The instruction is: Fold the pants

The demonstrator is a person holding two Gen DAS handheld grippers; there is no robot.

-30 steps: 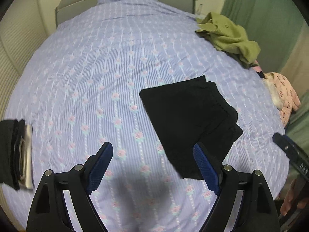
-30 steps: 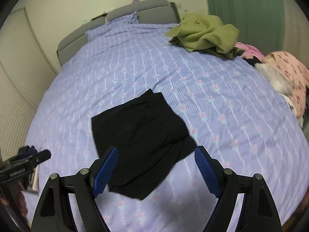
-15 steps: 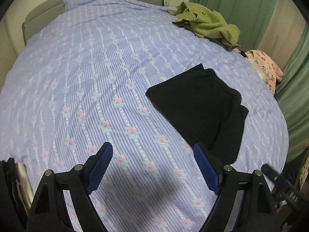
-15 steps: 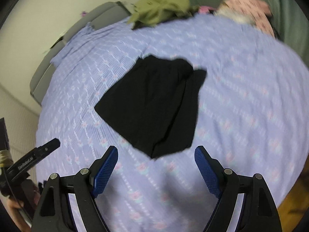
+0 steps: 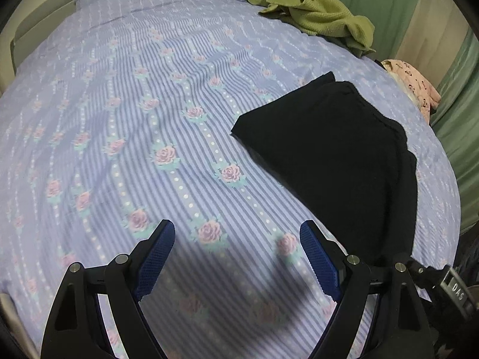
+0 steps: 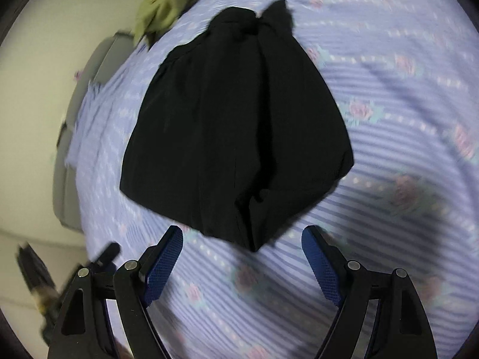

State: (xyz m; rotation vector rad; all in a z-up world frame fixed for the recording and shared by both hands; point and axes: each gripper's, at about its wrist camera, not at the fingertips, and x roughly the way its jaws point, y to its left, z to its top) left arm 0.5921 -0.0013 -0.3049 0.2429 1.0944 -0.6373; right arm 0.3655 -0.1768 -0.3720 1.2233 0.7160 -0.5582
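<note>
— 2 claws, what state?
— Left claw point(image 5: 236, 252) and right claw point(image 6: 242, 255) both gape wide, gripping nothing.
— Pants?
— Black pants point(image 6: 236, 125) lie flat on the bed point(image 5: 125, 125), just beyond both claws.

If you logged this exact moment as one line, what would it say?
task: fold pants | black pants: flat on bed | left gripper: open, empty | right gripper: open, empty

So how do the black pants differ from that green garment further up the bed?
The black pants lie spread fairly flat with straight edges, partly folded; the green garment sits in a crumpled heap. The pants are plain and smooth, the green one has a ribbed knit look. The pants lie close to the tongs, the green one far off. Both rest on the floral bedspread.
</note>
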